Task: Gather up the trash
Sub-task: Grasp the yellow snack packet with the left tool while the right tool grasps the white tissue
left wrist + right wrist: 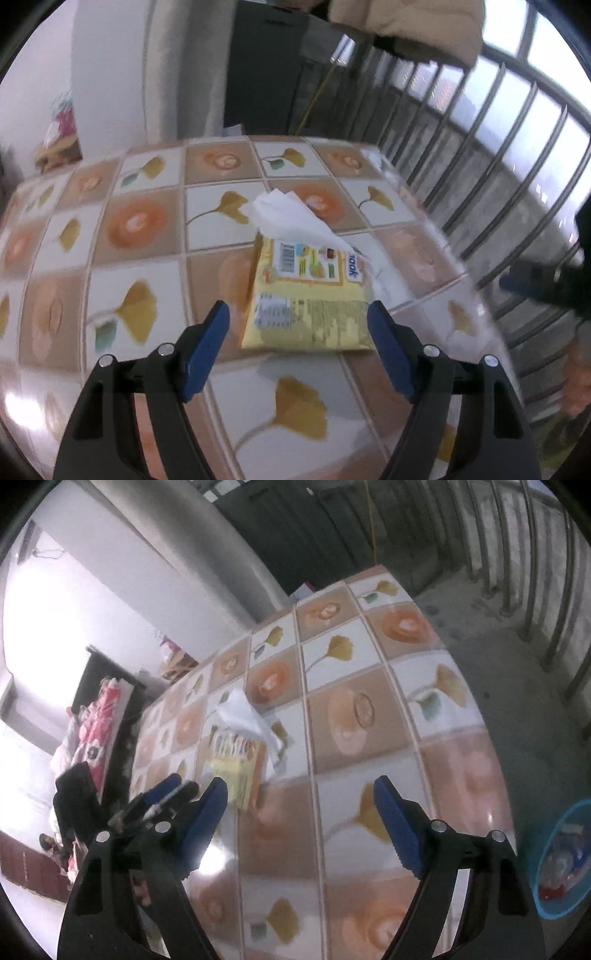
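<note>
A yellow snack wrapper [308,295] lies flat on the tiled table [140,221], with a crumpled white tissue [291,216] on its far end. My left gripper [299,319] is open, its blue fingers on either side of the wrapper's near edge, just above the table. In the right wrist view the wrapper [236,764] and the tissue [240,712] lie left of centre. My right gripper [301,794] is open and empty above the table, to the right of the wrapper. The left gripper [162,794] shows there at the left, next to the wrapper.
A blue bin [565,864] holding trash stands on the floor at the right, below the table edge. A metal railing [480,155] runs along the table's right side. A dark cabinet [266,66] stands behind the table. A bed with red floral bedding [96,738] is at the left.
</note>
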A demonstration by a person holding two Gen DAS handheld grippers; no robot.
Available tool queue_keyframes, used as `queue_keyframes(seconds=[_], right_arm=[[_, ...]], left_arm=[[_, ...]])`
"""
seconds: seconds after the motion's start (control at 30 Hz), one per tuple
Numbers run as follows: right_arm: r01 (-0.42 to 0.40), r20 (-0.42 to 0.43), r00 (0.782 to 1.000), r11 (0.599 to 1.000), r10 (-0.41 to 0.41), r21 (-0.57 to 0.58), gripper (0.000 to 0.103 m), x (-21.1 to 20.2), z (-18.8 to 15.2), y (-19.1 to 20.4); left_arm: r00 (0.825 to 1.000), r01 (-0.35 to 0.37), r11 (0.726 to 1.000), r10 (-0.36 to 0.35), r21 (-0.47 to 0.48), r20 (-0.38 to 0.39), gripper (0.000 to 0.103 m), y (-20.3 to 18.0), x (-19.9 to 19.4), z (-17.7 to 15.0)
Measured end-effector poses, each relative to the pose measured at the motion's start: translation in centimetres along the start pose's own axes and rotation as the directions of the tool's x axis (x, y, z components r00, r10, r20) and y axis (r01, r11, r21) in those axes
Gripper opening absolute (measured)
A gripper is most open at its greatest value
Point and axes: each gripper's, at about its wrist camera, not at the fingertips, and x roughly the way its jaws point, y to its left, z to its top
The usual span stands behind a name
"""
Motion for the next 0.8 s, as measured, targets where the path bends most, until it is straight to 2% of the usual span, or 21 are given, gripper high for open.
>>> queue_keyframes(seconds=[0.03,0.17,0.3,0.4,0.47,0.57,0.67,0.8], right_arm=[[0.006,-0.001,1.0,1.0,-0.006,0.012,0.077,0.7,0.5,0.0],[-0.014,-0.015,1.0,0.998,0.015,0.058,0.076,2.4,1.1,-0.3],[-0.008,-0.033,0.999,0.998,0.01,0.066,0.075,3.5,1.0,-0.8],[-0.004,-0.034,0.999,0.997,0.007,0.073,0.075,3.4,0.9,-1.2],[-0.007,-0.025,1.0,0.996,0.009,0.085,0.075,2.9,0.9,-1.7],[-0.017,-0.015,1.0,0.995,0.019,0.1,0.075,2.3,0.7,-2.2],[-0.024,-0.008,1.0,0.995,0.025,0.101,0.075,1.7,0.4,-2.3],[-0.025,-0.004,1.0,0.995,0.025,0.094,0.075,1.1,-0.1,-2.2]], left_arm=[[1.0,-0.014,0.999,0.015,0.03,-0.014,0.065,-0.3,0.9,0.1],[0.996,-0.057,0.995,0.062,0.087,-0.059,0.055,-0.9,3.3,0.0],[0.993,-0.103,0.98,0.111,0.169,-0.037,0.051,-1.8,3.9,-0.6],[0.986,-0.155,0.964,0.165,0.217,-0.028,0.036,-1.9,3.9,-0.8],[0.981,-0.184,0.954,0.194,0.238,-0.017,0.022,-1.8,3.8,-0.9],[0.975,-0.215,0.94,0.224,0.265,-0.002,0.012,-1.6,3.5,-1.2],[0.971,-0.232,0.931,0.238,0.281,0.011,0.006,-1.6,3.5,-1.3],[0.968,-0.245,0.928,0.25,0.281,0.02,0.003,-1.4,3.3,-1.6]])
